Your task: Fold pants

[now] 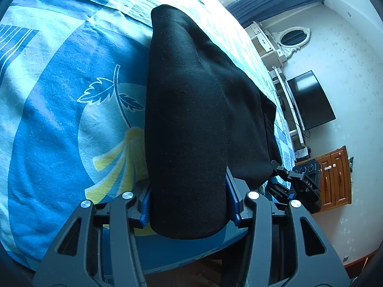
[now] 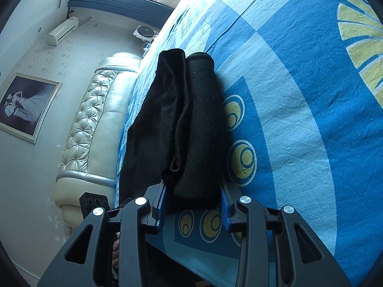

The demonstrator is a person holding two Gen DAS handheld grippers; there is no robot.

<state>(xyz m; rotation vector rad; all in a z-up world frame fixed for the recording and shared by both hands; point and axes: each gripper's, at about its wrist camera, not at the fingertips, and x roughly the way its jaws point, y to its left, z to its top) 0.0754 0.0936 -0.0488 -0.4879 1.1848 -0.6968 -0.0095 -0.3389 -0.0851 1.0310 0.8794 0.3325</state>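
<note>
The left claw [image 1: 189, 205] is clenched on a thick fold of the black pants [image 1: 191, 119], and the right claw [image 2: 192, 205] grips another bunched fold of them. The pants lie on the bed [image 1: 59, 131], across its blue patterned sheet, filling each view ahead. Beyond the bed's edge stand a wooden cabinet [image 1: 335, 177], a dark television [image 1: 308, 100], a padded headboard [image 2: 95, 124] and a framed picture [image 2: 26, 107].

Sunlit bedroom [image 2: 36, 55] — tufted headboard [image 2: 95, 124]
</note>
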